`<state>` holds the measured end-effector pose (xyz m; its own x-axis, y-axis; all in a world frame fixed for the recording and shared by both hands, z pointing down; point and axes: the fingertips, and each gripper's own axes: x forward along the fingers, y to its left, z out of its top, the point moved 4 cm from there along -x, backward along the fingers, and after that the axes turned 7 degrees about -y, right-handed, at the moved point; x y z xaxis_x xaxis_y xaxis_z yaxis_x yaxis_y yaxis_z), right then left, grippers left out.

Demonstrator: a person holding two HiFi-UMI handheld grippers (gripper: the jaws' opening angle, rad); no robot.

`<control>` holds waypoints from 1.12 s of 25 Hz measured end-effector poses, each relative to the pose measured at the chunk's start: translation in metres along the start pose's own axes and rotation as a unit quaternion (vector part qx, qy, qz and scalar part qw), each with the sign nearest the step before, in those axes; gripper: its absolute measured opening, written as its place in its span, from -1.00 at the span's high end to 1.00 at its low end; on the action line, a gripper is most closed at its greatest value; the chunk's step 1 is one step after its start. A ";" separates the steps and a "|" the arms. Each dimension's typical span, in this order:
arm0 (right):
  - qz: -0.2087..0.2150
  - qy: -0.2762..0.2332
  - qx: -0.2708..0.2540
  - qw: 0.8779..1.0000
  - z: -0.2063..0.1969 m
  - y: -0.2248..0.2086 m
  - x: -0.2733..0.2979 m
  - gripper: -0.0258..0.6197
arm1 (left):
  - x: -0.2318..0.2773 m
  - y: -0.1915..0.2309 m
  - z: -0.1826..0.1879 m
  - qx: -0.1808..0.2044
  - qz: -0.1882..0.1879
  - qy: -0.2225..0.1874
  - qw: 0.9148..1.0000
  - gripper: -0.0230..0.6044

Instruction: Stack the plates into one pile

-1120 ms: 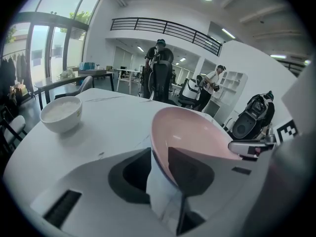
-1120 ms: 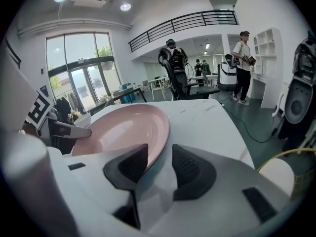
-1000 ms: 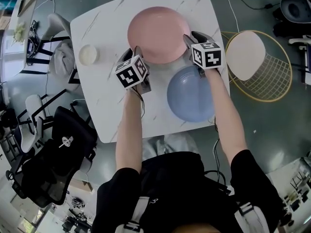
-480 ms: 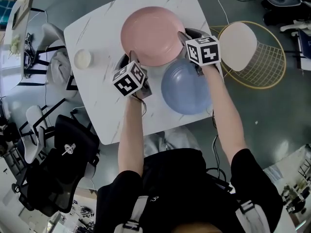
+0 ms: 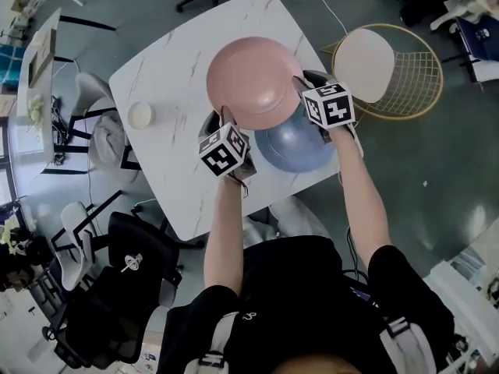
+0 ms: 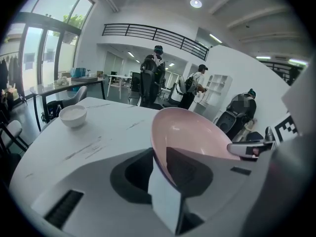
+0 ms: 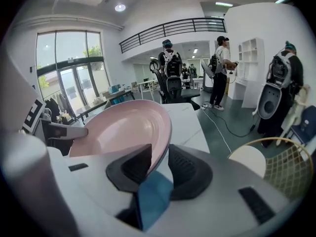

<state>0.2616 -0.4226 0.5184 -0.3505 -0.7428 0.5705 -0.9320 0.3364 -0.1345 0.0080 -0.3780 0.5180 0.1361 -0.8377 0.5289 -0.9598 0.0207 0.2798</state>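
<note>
While the left gripper (image 5: 221, 121) and right gripper (image 5: 301, 85) pinch opposite rims of the pink plate (image 5: 251, 80), partly above the blue plate (image 5: 292, 148) by the table's (image 5: 168, 84) right edge, uneven lowering could slide it off.

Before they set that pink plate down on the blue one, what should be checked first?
1. Left gripper clamped on the round pink plate rim: ok.
2. Right gripper clamped on the opposite rim: ok.
3. Pink plate centred over the round blue plate: not ok, it covers only the far edge.
4. Blue plate's top bare: ok where it shows.
5. Small white bowl out of the path: ok, far left on the white marble table.
</note>
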 end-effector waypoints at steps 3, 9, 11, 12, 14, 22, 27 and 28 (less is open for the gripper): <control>-0.017 0.007 -0.002 1.000 -0.016 -0.004 -0.026 0.55 | -0.013 -0.013 -0.010 0.019 -0.014 0.013 1.000 0.61; -0.052 0.003 0.043 0.998 -0.056 -0.017 -0.069 0.56 | -0.026 -0.037 -0.042 0.042 -0.043 0.033 0.998 0.61; -0.064 0.014 0.052 0.996 -0.079 -0.021 -0.081 0.56 | -0.030 -0.044 -0.056 0.054 -0.052 0.047 0.996 0.61; -0.071 0.020 0.053 0.996 -0.091 -0.021 -0.086 0.55 | -0.032 -0.046 -0.062 0.062 -0.055 0.053 0.995 0.61; -0.079 0.029 0.051 0.995 -0.106 -0.021 -0.094 0.54 | -0.037 -0.051 -0.068 0.073 -0.054 0.061 0.994 0.62; -0.099 0.031 0.057 0.993 -0.134 -0.021 -0.113 0.51 | -0.040 -0.061 -0.086 0.109 -0.059 0.095 0.988 0.63; -0.099 0.026 0.073 0.992 -0.141 -0.018 -0.116 0.51 | -0.042 -0.059 -0.094 0.116 -0.075 0.105 0.985 0.55; -0.102 0.027 0.075 0.992 -0.143 -0.016 -0.116 0.51 | -0.043 -0.056 -0.097 0.112 -0.077 0.110 0.985 0.52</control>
<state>0.3302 -0.2591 0.5703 -0.1525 -0.7534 0.6396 -0.9875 0.0901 -0.1294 0.0795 -0.2901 0.5577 0.3100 -0.6820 0.6624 -0.9505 -0.2384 0.1993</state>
